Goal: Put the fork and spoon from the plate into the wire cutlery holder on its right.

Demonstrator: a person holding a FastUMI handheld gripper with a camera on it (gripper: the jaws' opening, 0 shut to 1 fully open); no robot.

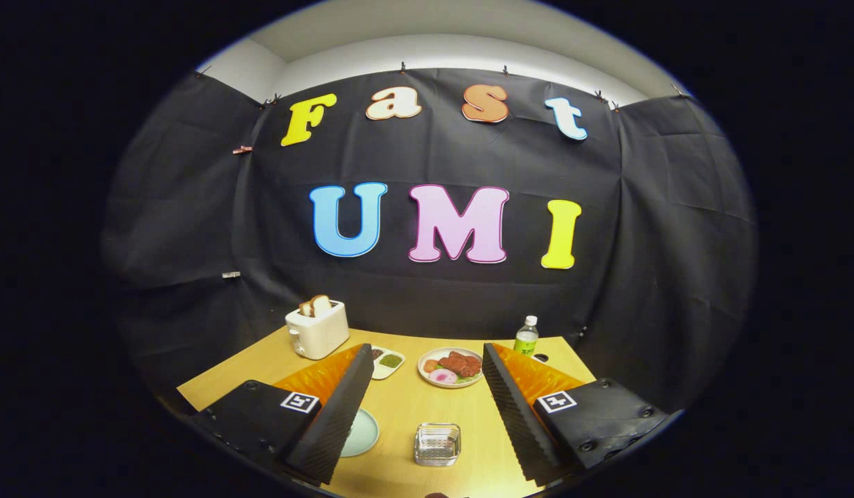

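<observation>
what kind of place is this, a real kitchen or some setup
Most likely a staged recording booth, not a real kitchen: black cloth wall hung by clips behind a small wooden table set with a toaster, a plate of food and a wire cutlery holder. The gripper hangs open above it.

Pale plate (363, 432) half hidden behind tool (424, 360) finger; fork, spoon unseen.

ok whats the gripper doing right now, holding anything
gripper: open, fingers spread wide, holding nothing; the wire cutlery holder sits on the table between them, untouched.
</observation>
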